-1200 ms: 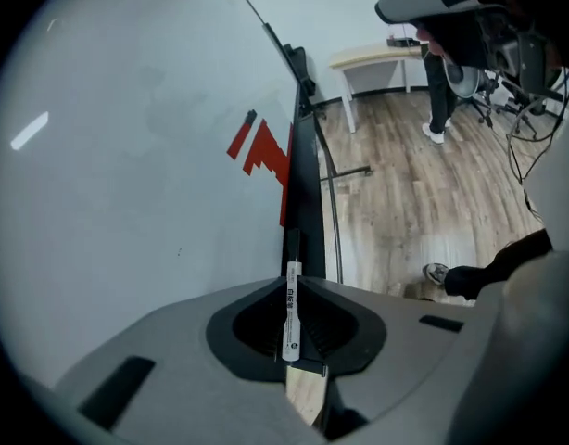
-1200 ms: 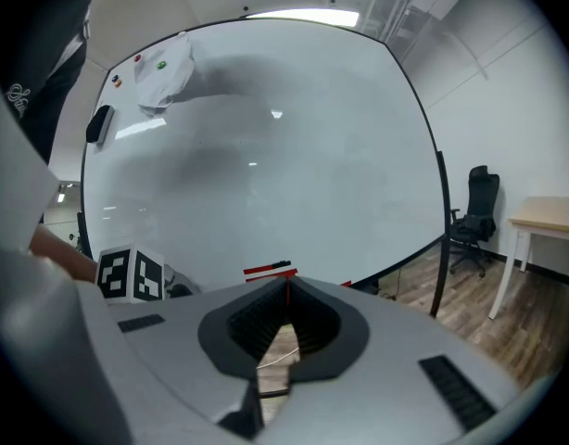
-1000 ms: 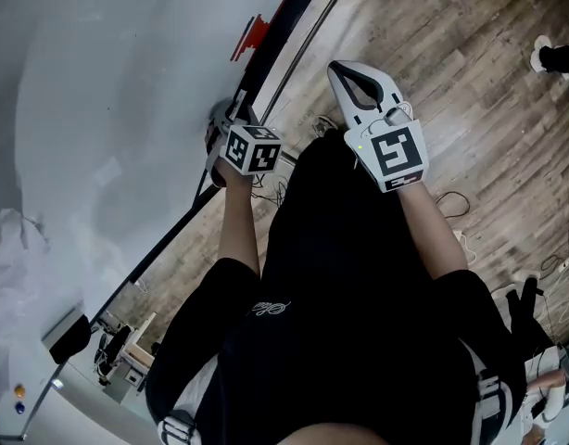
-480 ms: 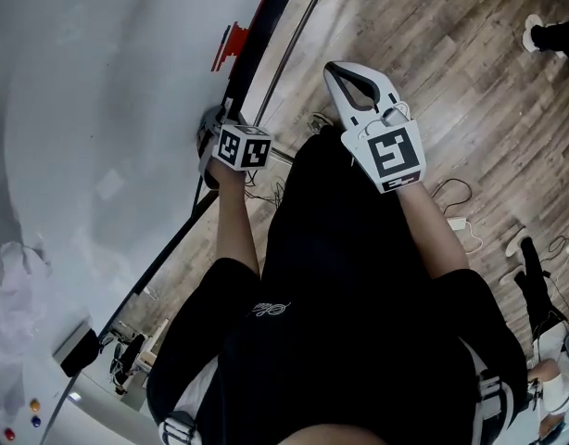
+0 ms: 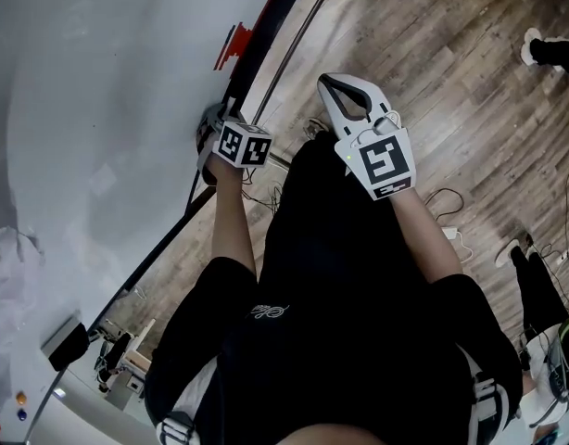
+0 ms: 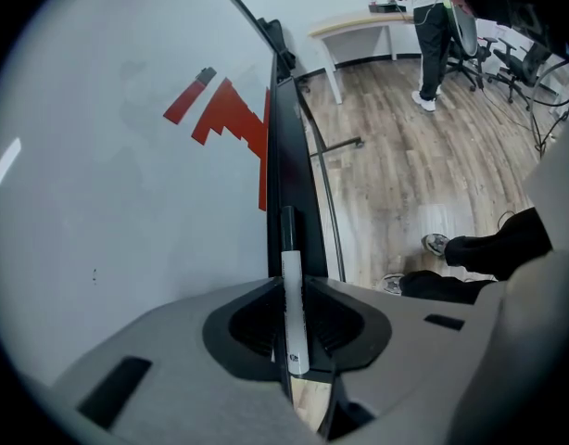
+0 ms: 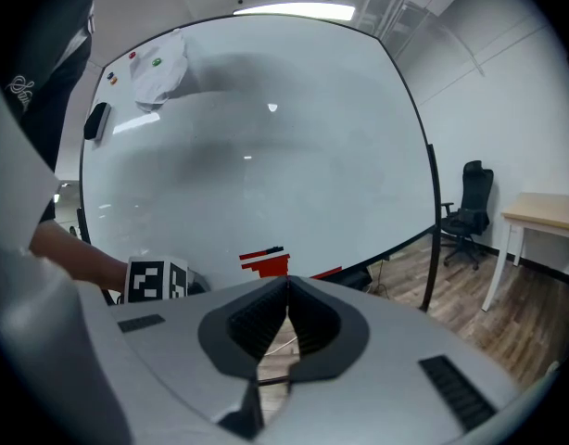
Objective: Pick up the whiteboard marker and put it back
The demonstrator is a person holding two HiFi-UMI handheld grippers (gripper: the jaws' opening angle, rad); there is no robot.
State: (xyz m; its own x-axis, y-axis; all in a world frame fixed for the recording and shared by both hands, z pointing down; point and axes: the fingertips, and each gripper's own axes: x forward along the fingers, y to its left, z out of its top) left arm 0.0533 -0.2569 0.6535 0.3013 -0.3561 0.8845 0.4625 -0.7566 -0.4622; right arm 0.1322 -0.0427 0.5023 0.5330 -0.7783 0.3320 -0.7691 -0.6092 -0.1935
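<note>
The whiteboard marker [image 6: 292,323], white with a dark cap, sits lengthwise between the jaws of my left gripper [image 6: 290,281], which is shut on it. Its capped end points down at the black tray [image 6: 284,156] along the whiteboard's [image 6: 127,202] bottom edge. In the head view the left gripper [image 5: 215,128] is right by that tray [image 5: 261,54], its tips hidden behind the marker cube. My right gripper [image 5: 326,82] hovers over the floor to the right, shut with nothing in it [image 7: 287,281].
A red drawing [image 6: 231,119] marks the board just above the tray. A black eraser [image 7: 96,120] and a white cloth [image 7: 159,68] hang high on the board. Cables [image 5: 451,202] lie on the wood floor. A desk [image 6: 359,26], office chairs and a standing person [image 6: 433,26] are farther off.
Both grippers stay in nearly the same place, the left still gripping the marker by the tray. Only the head view has shifted slightly.
</note>
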